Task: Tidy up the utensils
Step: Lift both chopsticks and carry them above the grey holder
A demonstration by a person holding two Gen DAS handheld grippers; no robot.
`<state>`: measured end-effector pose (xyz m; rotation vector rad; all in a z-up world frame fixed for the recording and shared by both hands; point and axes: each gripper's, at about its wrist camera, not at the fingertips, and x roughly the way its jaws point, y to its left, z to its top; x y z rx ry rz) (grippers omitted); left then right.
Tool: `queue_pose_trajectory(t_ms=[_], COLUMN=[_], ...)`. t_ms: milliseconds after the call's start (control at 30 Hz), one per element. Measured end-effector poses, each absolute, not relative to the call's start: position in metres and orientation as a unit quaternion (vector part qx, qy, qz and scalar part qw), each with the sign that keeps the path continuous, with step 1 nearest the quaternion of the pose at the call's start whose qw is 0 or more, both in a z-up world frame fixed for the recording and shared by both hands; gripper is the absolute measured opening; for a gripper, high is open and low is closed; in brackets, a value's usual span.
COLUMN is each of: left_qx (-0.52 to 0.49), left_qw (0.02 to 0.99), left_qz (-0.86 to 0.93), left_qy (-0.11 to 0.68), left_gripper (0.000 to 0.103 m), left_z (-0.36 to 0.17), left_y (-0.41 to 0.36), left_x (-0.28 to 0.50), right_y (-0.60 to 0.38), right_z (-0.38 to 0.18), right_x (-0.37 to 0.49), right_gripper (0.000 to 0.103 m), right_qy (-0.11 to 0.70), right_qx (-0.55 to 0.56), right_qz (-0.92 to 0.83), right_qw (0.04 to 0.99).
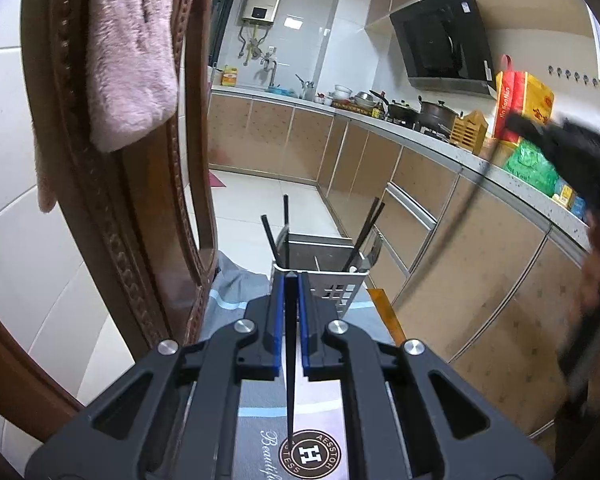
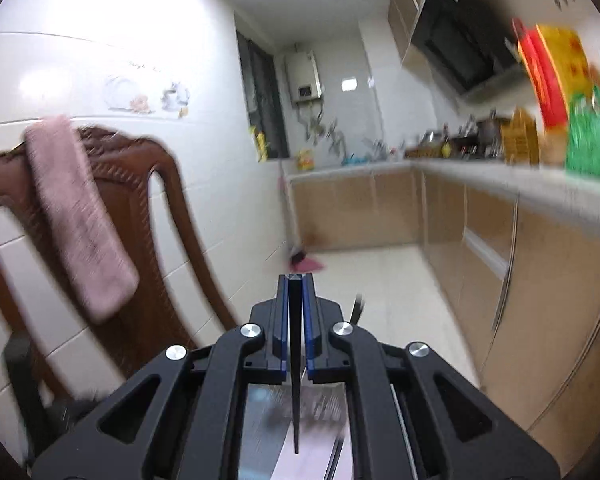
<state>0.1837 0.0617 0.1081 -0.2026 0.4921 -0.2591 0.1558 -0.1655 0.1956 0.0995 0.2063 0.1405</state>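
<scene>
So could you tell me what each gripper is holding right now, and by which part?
Each holds one black chopstick, clamped near its thick end between the blue pads, tip pointing down: the left gripper its chopstick, the right gripper its chopstick.

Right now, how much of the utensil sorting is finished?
Done: several black chopsticks already stand in the metal holder. In hand: the left tool and the right tool each grip one chopstick. Left: drop both into the holder. Other loose utensils are not visible.

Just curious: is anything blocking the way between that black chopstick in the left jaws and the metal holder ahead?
Nothing visible does. The left gripper holds the chopstick just short of the utensil holder, whose open top already holds several chopsticks.
</scene>
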Motion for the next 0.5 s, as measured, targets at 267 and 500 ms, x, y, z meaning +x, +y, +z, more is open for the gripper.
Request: queue_pose_trajectory(t_ms=[267, 500], left_qx=[-0.114, -0.126], left_qw=[0.954, 0.954], left_qz=[-0.126, -0.118], left_qy=[0.246, 0.244], left_gripper=[0.007, 0.007], left_z=[0.106, 0.104], left_y=[0.072, 0.081], left_x=[0.192, 0.195], right_y=[-0.148, -0.147], right_z=[0.172, 0.090], right_x=[0.243, 0.271], right_gripper=[0.007, 0.007], right_qy=[0.096, 0.120], right_qx=[0.047, 0.041], right_qz=[0.008, -0.024], right_qw=[0.994, 0.992])
